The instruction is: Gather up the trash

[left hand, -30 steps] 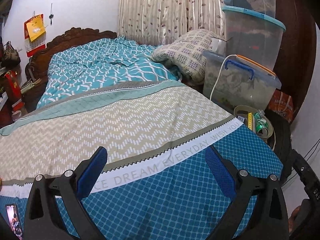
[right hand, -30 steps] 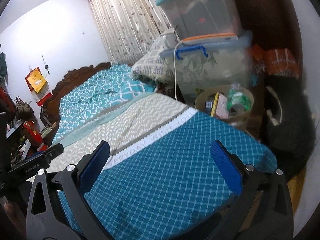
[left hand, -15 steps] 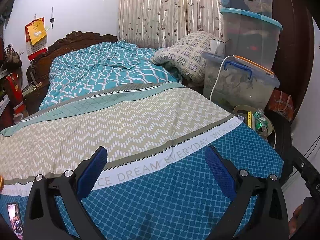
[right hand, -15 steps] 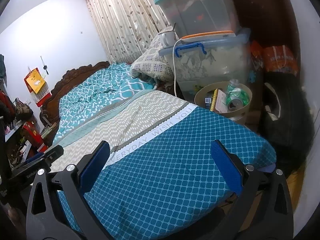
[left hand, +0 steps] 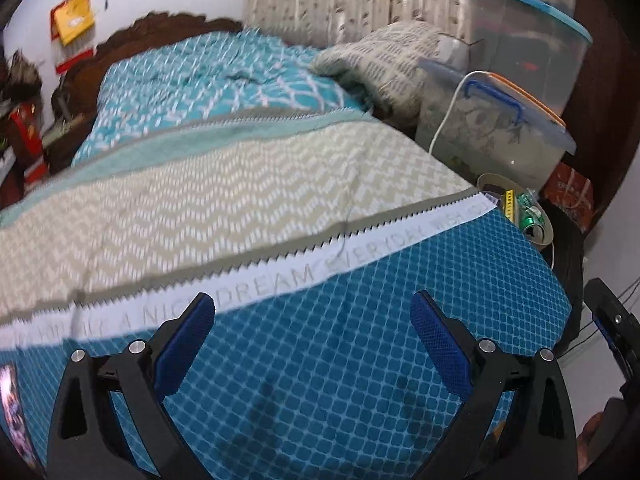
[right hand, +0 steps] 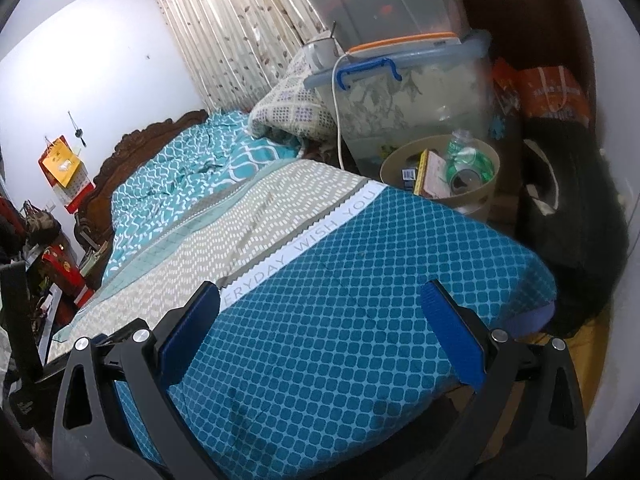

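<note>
A round beige trash bin (right hand: 476, 196) stands on the floor beside the bed's far right side. It holds a green can (right hand: 466, 174), a plastic bottle (right hand: 460, 142) and paper packets. It also shows in the left wrist view (left hand: 548, 236). My left gripper (left hand: 310, 338) is open and empty, above the blue foot end of the bed (left hand: 320, 360). My right gripper (right hand: 320, 330) is open and empty, above the same blue cover (right hand: 360, 300). No loose trash shows on the bed.
Stacked clear storage boxes (right hand: 412, 92) with a white cable stand behind the bin. A black bag (right hand: 572, 216) and an orange bag (right hand: 552, 92) sit to the right. A folded blanket (left hand: 384, 56) lies near the curtain. A phone (left hand: 12, 404) lies at the bed's left edge.
Both grippers have moved closer to the bed and tilted; the left view swung and blurred. The bin looms larger in the right view. Both grippers stay open.
</note>
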Tool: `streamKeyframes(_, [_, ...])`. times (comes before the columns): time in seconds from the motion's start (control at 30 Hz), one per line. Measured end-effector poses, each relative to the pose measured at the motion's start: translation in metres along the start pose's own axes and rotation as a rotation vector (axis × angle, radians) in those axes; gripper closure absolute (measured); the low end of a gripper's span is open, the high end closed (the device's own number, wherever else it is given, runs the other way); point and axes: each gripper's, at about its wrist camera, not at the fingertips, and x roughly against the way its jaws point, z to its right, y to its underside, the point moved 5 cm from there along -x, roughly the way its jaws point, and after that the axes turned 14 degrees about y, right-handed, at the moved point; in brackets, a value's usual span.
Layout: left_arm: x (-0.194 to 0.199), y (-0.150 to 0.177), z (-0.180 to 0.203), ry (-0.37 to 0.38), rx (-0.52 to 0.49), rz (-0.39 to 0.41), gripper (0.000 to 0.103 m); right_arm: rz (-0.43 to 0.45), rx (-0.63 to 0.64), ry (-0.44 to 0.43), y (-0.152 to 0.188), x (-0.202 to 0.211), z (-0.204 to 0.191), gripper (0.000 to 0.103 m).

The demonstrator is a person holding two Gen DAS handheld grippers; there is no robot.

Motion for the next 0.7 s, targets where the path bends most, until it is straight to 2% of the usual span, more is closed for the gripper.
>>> streamKeyframes(0.17, [-0.002, 0.008, -0.004, -0.044, 0.015, 0.015, 0.009, -0.028, 0.004, 0.017, 0.004, -0.005, 0.003, 0.003])
streamKeyframes(0.4, [-0.005, 0.010, -0.005, -0.092, -0.008, 0.012, 0.009, -0.076, 0.055, -0.009, 0.016, -0.012, -0.012, 0.003])
streamKeyframes(0.6, [-0.013, 0.017, -0.011, -0.070, 0.027, -0.041, 0.009, -0.102, 0.072, -0.020, 0.022, -0.016, -0.016, 0.003])
streamKeyframes(0.7, [-0.011, 0.018, -0.011, -0.076, 0.032, -0.034, 0.009, -0.109, 0.068, -0.020, 0.023, -0.017, -0.015, 0.003])
